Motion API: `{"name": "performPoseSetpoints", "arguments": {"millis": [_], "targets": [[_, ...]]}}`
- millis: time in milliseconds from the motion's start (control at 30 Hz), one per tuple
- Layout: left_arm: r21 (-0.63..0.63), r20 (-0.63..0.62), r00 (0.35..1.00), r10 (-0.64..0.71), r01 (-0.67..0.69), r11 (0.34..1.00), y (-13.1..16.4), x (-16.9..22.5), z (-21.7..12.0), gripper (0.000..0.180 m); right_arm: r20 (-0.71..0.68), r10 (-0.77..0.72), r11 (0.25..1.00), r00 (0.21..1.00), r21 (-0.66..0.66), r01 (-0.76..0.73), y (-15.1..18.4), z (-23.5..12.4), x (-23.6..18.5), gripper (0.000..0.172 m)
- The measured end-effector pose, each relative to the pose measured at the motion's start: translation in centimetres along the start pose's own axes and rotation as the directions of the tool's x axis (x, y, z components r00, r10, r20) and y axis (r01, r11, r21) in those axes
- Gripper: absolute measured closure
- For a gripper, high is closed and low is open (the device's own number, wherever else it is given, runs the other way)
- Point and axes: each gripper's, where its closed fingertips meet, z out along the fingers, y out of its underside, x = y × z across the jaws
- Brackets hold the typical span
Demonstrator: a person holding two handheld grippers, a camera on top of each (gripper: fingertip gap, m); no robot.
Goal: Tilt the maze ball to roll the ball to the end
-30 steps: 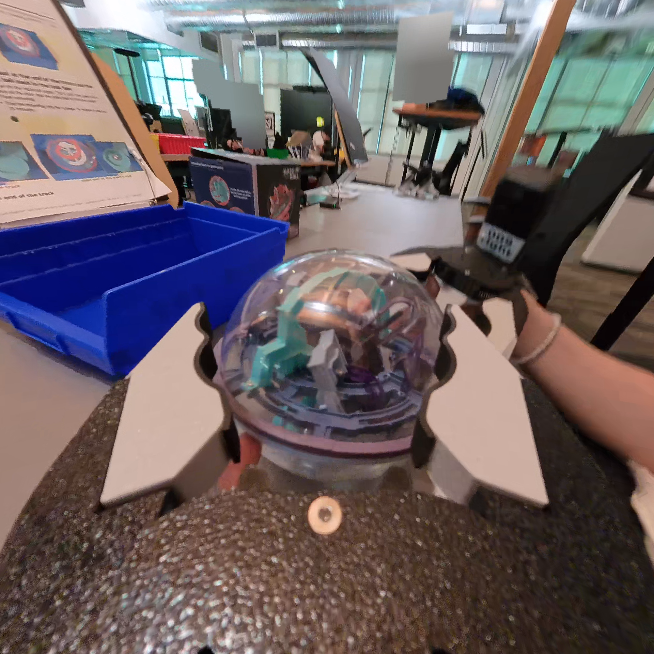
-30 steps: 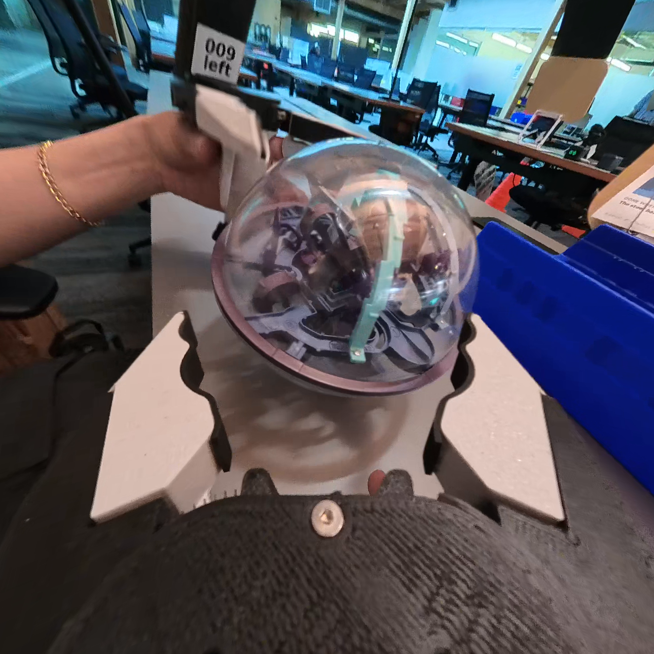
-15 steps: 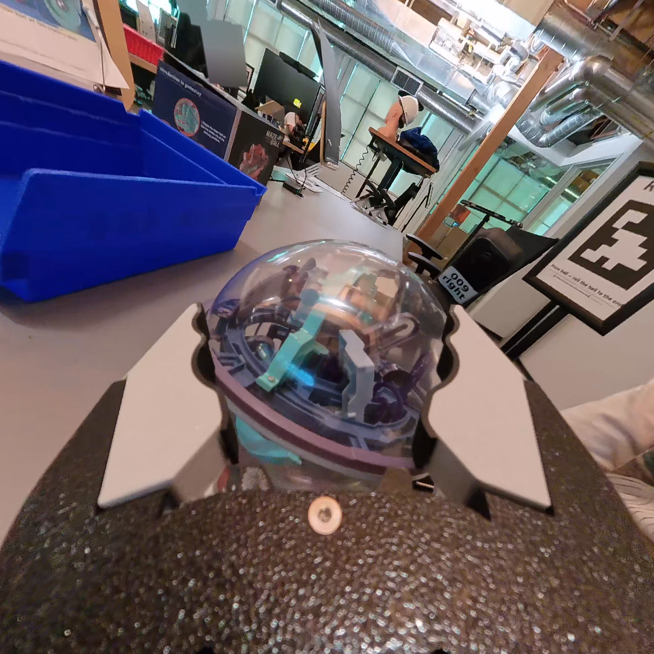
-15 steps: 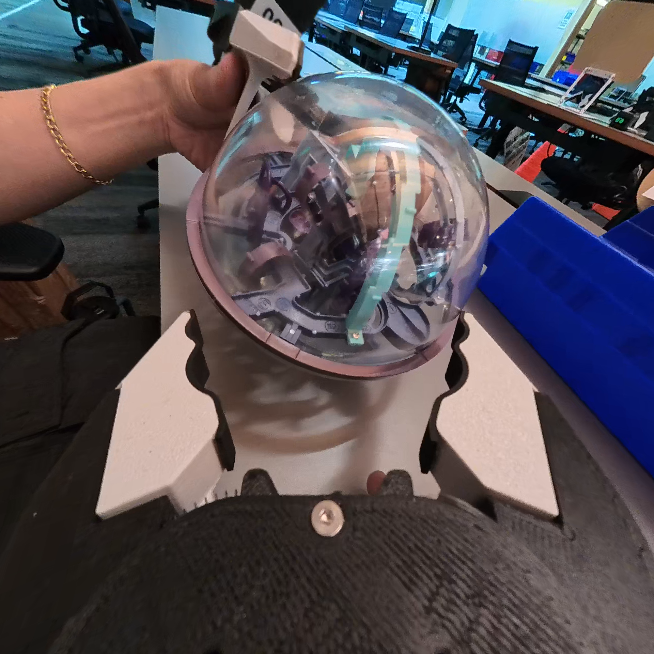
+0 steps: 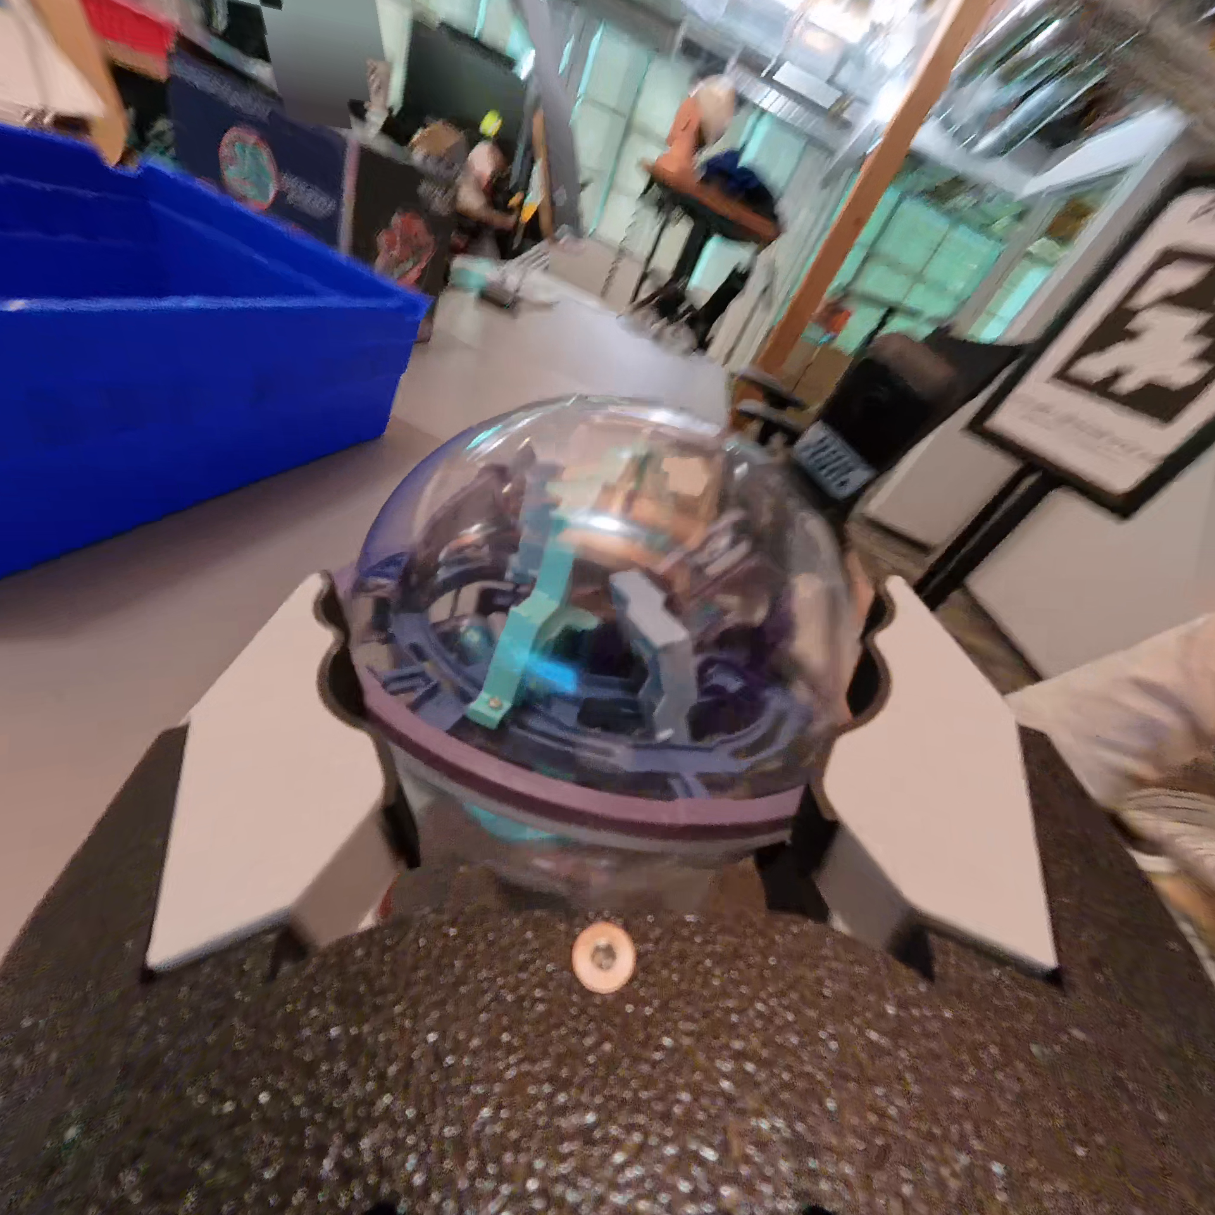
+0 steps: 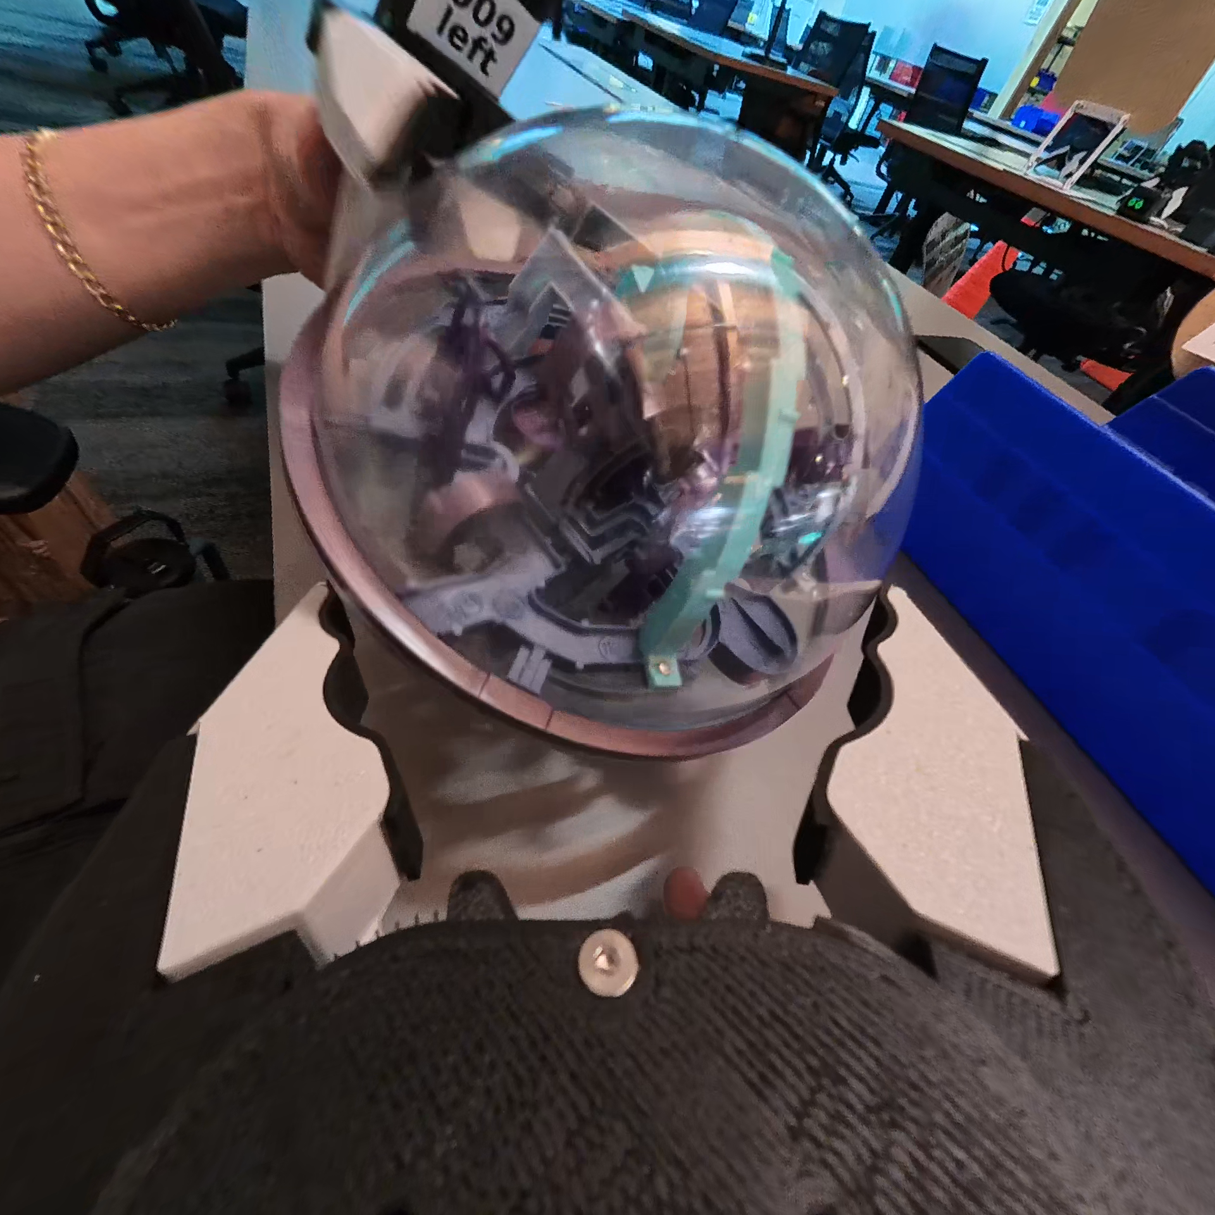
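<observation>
The maze ball [image 5: 592,624], a clear sphere with purple and teal tracks and a mauve band, fills the gap of my left gripper [image 5: 601,592]. Both pads [image 5: 335,631] lie against its sides, so it is shut on the ball and holds it above the table. In the right wrist view the ball [image 6: 592,427] is tilted, just ahead of my right gripper [image 6: 605,605]. That gripper is open, its fingertips [image 6: 342,631] close under the ball's band. The left gripper [image 6: 394,98] and the hand [image 6: 197,217] on it show at the ball's upper left. The small ball inside is too blurred to pick out.
A blue bin [image 5: 197,394] stands on the grey table [image 5: 131,657], left of the ball; in the right wrist view the bin [image 6: 1052,526] is on the right. A framed black-and-white sign [image 5: 1118,361] stands at the right, a printed box [image 5: 296,171] behind the bin. Desks and chairs lie beyond.
The left gripper has tipped and swung with the ball. Its fingers now stand wider apart and the ball sits deeper between them. The ball has come closer to the right fingertips.
</observation>
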Motion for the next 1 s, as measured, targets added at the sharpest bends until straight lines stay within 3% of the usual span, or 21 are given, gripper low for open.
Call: {"name": "performPoseSetpoints", "arguments": {"millis": [167,367,433,533,633,700,833,1000], "targets": [[-0.026,0.047,0.995,-0.083,0.084,0.996,0.7,-0.8,1.1,0.023,-0.077,-0.025,0.992,0.997,-0.121,0.016,1.5,1.3,0.8,0.015],[-0.016,0.048,0.993,-0.111,0.112,0.994,0.7,-0.9,1.0,0.023,-0.061,-0.004,0.994,0.998,-0.11,-0.002,1.3,1.3,0.8,0.014],[-0.015,0.04,0.996,-0.076,0.076,0.997,0.7,-0.8,1.0,0.023,-0.068,-0.008,0.994,0.998,-0.111,0.0,1.3,1.3,0.9,0.014],[-0.012,0.039,0.993,0.115,-0.114,0.993,0.5,-0.5,0.9,0.024,-0.118,-0.104,0.989,0.988,-0.115,0.09,1.3,1.6,1.5,0.014],[-0.002,0.041,0.961,0.273,-0.273,0.962,0.0,-0.1,0.5,0.024,-0.137,-0.129,0.992,0.982,-0.033,0.125,-0.1,1.6,1.6,0.014],[0.026,0.032,0.943,0.331,-0.332,0.943,-0.5,0.4,0.2,0.024,-0.117,-0.075,0.991,0.99,0.097,0.087,-2.1,1.1,1.3,0.015],[0.14,-0.005,0.949,0.315,-0.311,0.94,-2.1,1.6,0.0,0.025,-0.127,-0.05,0.958,0.991,0.276,0.083,-5.3,0.0,1.2,0.014],[0.198,-0.02,0.925,0.379,-0.368,0.909,-2.8,2.7,-0.1,0.025,-0.171,-0.124,0.935,0.977,0.31,0.173,-6.5,-0.8,1.0,0.014]]}}
